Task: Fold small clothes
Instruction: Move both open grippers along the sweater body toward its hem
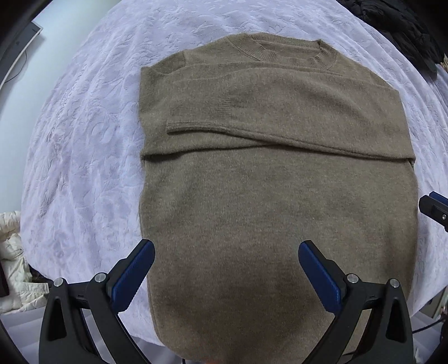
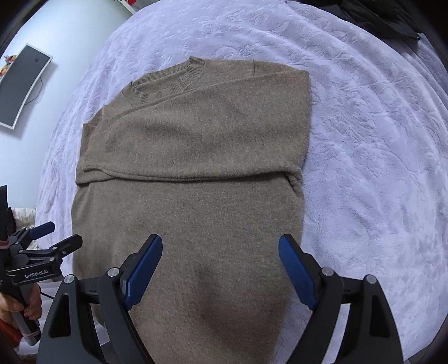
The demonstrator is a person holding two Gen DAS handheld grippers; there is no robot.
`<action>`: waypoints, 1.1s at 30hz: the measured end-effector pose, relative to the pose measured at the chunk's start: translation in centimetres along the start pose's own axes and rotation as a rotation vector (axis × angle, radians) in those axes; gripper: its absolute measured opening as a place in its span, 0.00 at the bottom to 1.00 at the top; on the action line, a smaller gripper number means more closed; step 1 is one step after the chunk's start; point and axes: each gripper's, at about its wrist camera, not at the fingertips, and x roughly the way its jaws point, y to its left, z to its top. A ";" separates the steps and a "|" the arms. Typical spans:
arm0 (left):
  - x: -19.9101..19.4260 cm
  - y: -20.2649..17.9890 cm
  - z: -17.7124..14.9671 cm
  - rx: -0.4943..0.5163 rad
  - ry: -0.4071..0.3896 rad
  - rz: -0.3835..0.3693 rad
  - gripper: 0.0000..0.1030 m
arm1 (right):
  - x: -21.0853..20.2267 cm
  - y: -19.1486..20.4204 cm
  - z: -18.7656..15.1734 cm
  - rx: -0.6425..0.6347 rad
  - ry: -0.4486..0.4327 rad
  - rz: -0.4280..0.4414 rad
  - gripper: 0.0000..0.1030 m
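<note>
A brown knit sweater (image 1: 274, 196) lies flat on the white bedspread, collar at the far end, both sleeves folded across its chest. It also shows in the right wrist view (image 2: 193, 182). My left gripper (image 1: 226, 252) is open and empty above the sweater's lower left part, near its hem. My right gripper (image 2: 221, 246) is open and empty above the sweater's lower right part. The right gripper's tip shows at the right edge of the left wrist view (image 1: 434, 207). The left gripper shows at the left of the right wrist view (image 2: 47, 238), open.
The white embossed bedspread (image 2: 364, 140) surrounds the sweater. Dark clothing (image 1: 400, 25) lies at the far right corner. A cream garment (image 1: 14, 252) lies off the bed's left side. A monitor (image 2: 22, 84) hangs on the left wall.
</note>
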 end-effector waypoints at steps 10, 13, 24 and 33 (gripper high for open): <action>0.1 1.0 -2.1 0.049 -0.007 -0.057 1.00 | -0.1 -0.5 -2.2 0.056 0.022 -0.001 0.85; 0.4 1.5 -3.1 0.062 -0.014 -0.074 1.00 | 0.1 -0.4 -3.4 0.103 0.040 0.018 0.85; 0.3 5.4 -8.2 0.070 -0.038 -0.062 1.00 | 0.6 1.9 -9.0 0.173 0.080 0.002 0.85; -0.1 6.9 -10.5 0.050 -0.045 -0.066 1.00 | 0.5 4.3 -11.2 0.144 0.068 0.001 0.85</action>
